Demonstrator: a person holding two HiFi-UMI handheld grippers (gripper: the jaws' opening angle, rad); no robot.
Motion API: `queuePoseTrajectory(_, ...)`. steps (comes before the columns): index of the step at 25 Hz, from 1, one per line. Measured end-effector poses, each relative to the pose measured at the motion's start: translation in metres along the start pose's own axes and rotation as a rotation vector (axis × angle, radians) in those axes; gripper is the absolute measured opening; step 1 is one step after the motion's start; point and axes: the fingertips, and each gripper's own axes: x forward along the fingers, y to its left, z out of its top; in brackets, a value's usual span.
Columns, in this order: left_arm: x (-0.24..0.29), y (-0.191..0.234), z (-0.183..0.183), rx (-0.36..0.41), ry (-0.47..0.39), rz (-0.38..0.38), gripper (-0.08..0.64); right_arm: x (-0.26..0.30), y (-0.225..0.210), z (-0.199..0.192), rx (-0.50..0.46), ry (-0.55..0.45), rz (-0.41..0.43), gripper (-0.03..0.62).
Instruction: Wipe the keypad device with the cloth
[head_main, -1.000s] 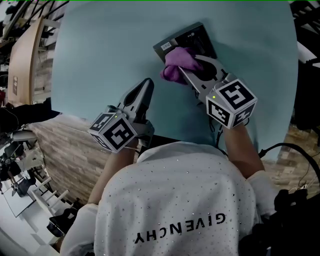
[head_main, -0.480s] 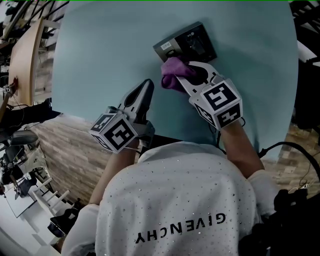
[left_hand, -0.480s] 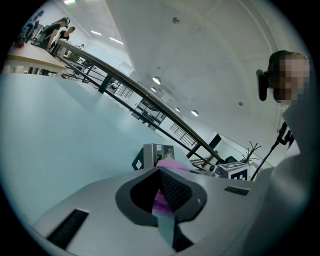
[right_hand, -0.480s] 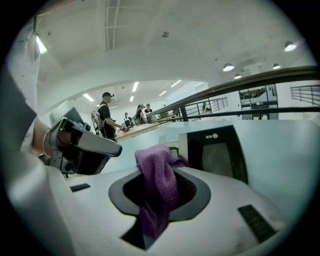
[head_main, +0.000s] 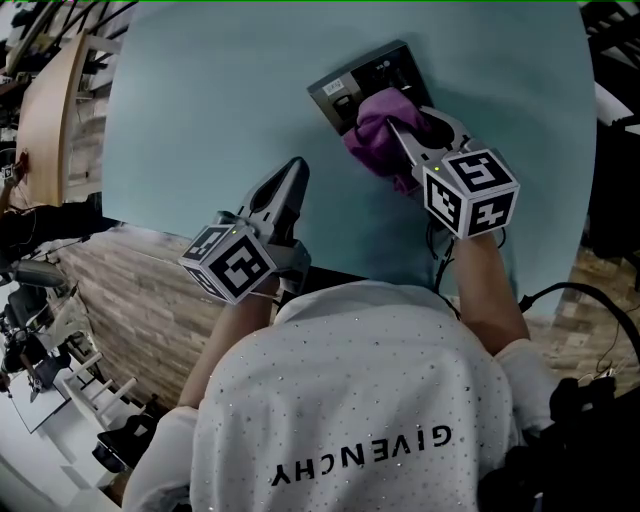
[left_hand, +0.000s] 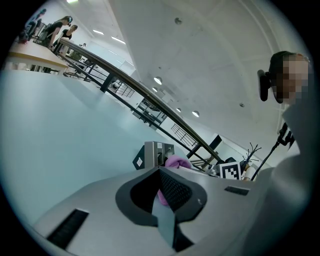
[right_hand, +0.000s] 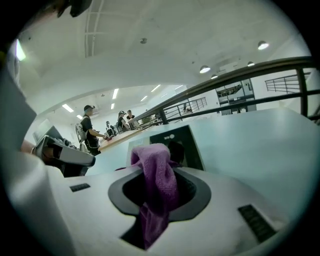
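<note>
your right gripper (head_main: 398, 128) is pinching the cloth (head_main: 375, 130). it is a purple wad that spills past the jaw tips and rests on the 5 o'clock part of the keypad (head_main: 352, 88). the keypad lies flat on the table (head_main: 190, 90), toward 1 o'clock from you. your left gripper (head_main: 295, 172) sits at about 7 o'clock from the keypad, well apart from it, with its jaws pressed together on nothing. the cloth looks soft, light and limp, so it will fold and drag rather than push. the fabric runs deep between the jaws, so the hold seems sound, and the loose wad beyond the tips is the part to wipe with. the keypad looks like a thin, stiff, fairly light slab with a smooth dark face, and it will probably slide on the smooth table under a sideways stroke. if it does, steady it with the left gripper at its bare 9 o'clock edge, and keep the pressure light over the keys.
</note>
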Motion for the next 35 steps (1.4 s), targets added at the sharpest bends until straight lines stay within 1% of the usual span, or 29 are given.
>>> queuePoseTrajectory(9, 0.001, 0.001, -0.001, 0.001, -0.001, 0.001, 0.005, -0.015, -0.046, 0.004, 0.265, -0.087, -0.076, 0.084)
queuePoseTrajectory(14, 0.003, 0.002, -0.002, 0.003, 0.004, -0.005, 0.005, -0.023, -0.067, 0.003, 0.311, -0.117, -0.140, 0.084)
queuePoseTrajectory(16, 0.003, 0.002, -0.002, 0.003, 0.005, -0.006, 0.005, -0.027, -0.077, 0.001, 0.346, -0.129, -0.170, 0.084)
queuePoseTrajectory(18, 0.002, 0.002, -0.002, 0.004, 0.007, -0.006, 0.005, -0.030, -0.081, 0.002, 0.371, -0.141, -0.178, 0.083)
queuePoseTrajectory(19, 0.002, 0.002, -0.002, 0.004, 0.007, -0.005, 0.005, -0.032, -0.080, 0.003, 0.372, -0.150, -0.168, 0.081)
queuePoseTrajectory(20, 0.001, 0.002, -0.002, 0.004, 0.007, -0.005, 0.005, -0.033, -0.076, 0.007, 0.365, -0.162, -0.147, 0.081)
queuePoseTrajectory(22, 0.001, 0.002, -0.001, 0.004, 0.008, -0.006, 0.005, -0.033, -0.059, 0.018, 0.329, -0.193, -0.078, 0.081)
queuePoseTrajectory(25, 0.002, 0.000, -0.001, 0.005, 0.014, -0.009, 0.005, -0.026, -0.023, 0.033, 0.230, -0.210, 0.040, 0.081)
queuePoseTrajectory(28, 0.002, 0.001, -0.003, 0.005, 0.016, -0.013, 0.005, -0.016, 0.016, 0.034, 0.076, -0.164, 0.128, 0.081)
queuePoseTrajectory(31, 0.000, 0.005, -0.003, 0.000, 0.012, -0.009, 0.005, -0.007, 0.052, 0.023, -0.076, -0.102, 0.202, 0.081)
queuePoseTrajectory(33, -0.001, 0.006, -0.005, -0.005, 0.012, -0.007, 0.005, -0.001, 0.070, 0.014, -0.148, -0.062, 0.238, 0.081)
queuePoseTrajectory(35, -0.001, 0.006, -0.007, -0.009, 0.013, -0.009, 0.005, 0.003, 0.082, 0.005, -0.210, -0.025, 0.254, 0.081)
